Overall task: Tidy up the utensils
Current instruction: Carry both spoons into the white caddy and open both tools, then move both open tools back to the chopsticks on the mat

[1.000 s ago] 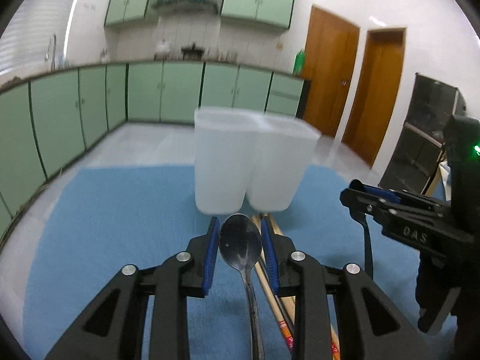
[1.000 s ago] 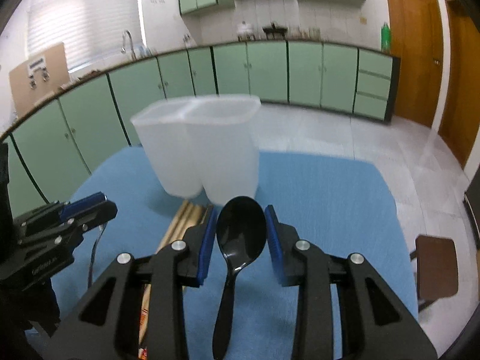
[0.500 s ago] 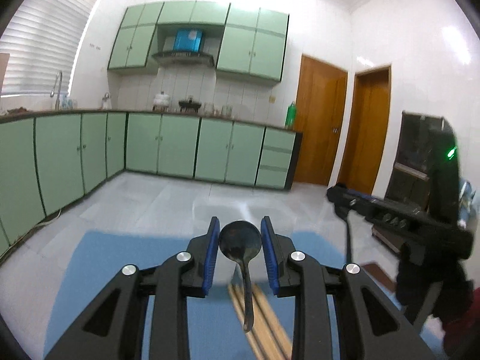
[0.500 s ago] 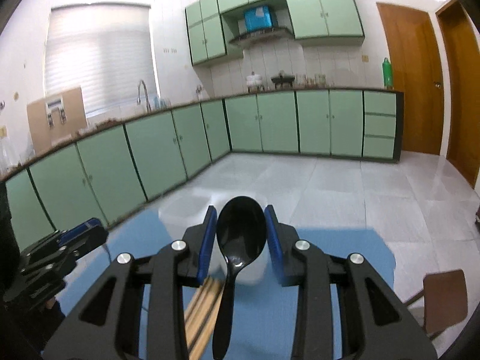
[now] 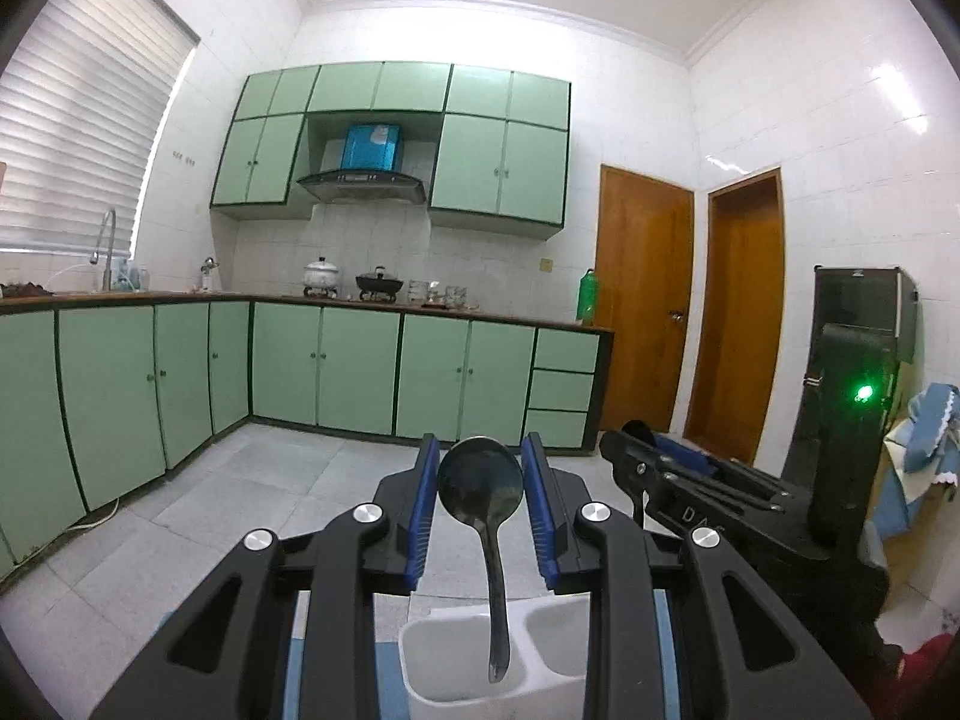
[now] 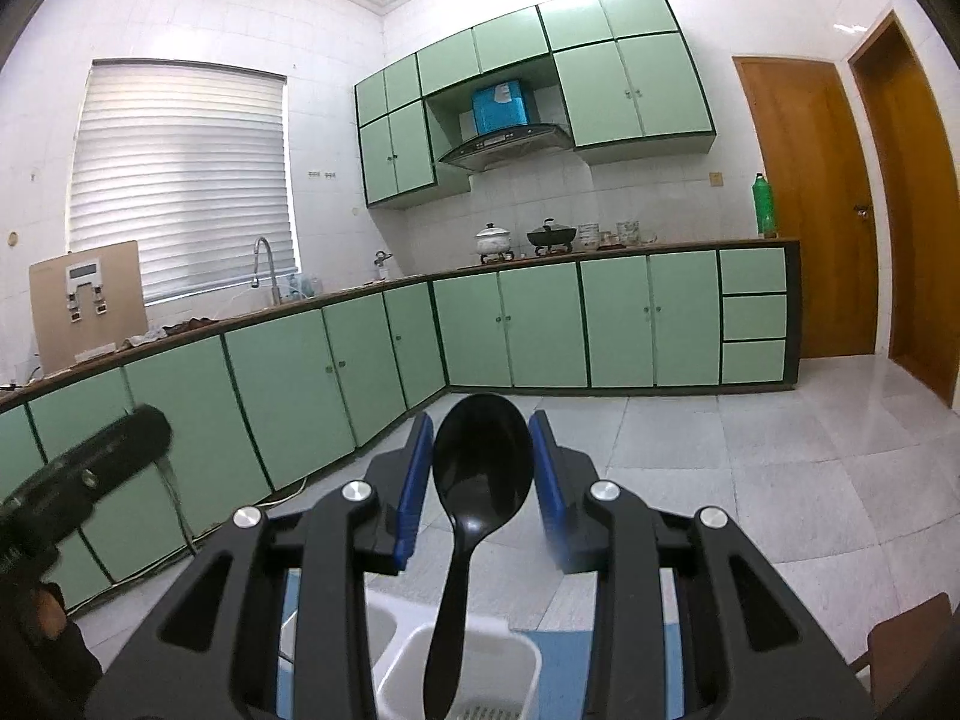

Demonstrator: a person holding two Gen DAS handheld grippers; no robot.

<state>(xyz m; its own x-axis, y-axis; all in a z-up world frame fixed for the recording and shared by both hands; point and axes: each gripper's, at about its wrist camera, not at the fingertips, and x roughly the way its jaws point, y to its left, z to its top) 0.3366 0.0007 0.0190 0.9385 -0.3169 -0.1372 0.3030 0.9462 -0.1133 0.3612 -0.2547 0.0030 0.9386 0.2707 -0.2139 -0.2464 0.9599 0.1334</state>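
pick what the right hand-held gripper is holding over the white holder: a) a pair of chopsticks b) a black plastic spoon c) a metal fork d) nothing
b: the right hand-held gripper has a glossy black spoon pinched by the bowl between its blue pads, with the handle hanging down over a compartment of the white utensil holder.

The right gripper pinches the bowl of a black plastic spoon between its blue-padded fingers, the handle hanging down over a white two-compartment utensil holder at 6 o'clock. The holder stands on a blue mat. The other gripper shows, blurred, at 9 o'clock. Green cabinets and a wooden door fill the kitchen beyond, at 12 to 2 o'clock.
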